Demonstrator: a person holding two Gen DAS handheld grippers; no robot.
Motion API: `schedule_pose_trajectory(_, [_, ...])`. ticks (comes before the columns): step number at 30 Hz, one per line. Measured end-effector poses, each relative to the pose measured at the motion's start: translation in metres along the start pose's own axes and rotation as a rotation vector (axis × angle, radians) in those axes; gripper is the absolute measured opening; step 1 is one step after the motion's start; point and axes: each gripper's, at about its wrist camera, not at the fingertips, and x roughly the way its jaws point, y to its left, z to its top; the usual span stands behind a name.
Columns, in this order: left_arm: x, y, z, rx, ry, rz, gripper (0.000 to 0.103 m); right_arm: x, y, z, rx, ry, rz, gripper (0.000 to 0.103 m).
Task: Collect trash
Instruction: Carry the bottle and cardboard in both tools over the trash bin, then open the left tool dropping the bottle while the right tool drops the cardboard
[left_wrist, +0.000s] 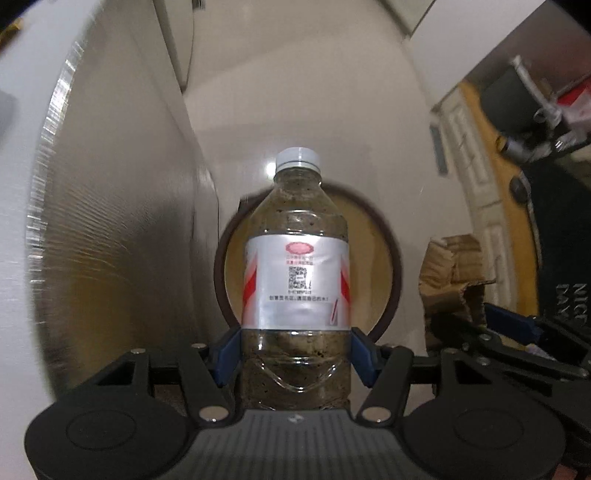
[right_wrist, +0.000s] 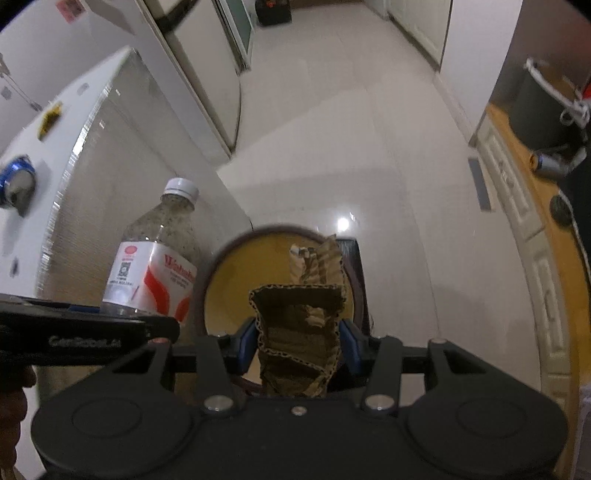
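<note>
Fingers of the left gripper (left_wrist: 295, 354) clamped on the lower body of a clear plastic bottle (left_wrist: 295, 280), white cap on, held upright along the gripper's line. Fingers of the right gripper (right_wrist: 300, 347) pinched on a crumpled piece of brown cardboard (right_wrist: 299, 332), blue pads pressing both sides. Both loads poised directly over a round bin (right_wrist: 221, 295) with a dark rim and yellow inside, standing on the pale tiled floor (right_wrist: 332, 129) beside a white cabinet (right_wrist: 110, 147). Bin interior apparently bare where visible. 2 items picked up, 0 dropped yet. Remaining, by judgement: release bottle and cardboard into the bin, then look for more; possibly a blue can (right_wrist: 16, 181) on the cabinet top, though too blurred to be sure.
</note>
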Motion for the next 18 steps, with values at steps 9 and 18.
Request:
schedule_pose_trajectory(9, [0.095,0.006,0.025,0.006,0.166,0.027,0.063,0.079,-0.013,-0.004,0.014,0.113,0.039,0.049])
schedule_pose_trajectory(18, [0.156,0.011,0.039,0.042,0.185,0.056,0.063,0.15,-0.03,0.001,0.134,0.197,0.089,0.049])
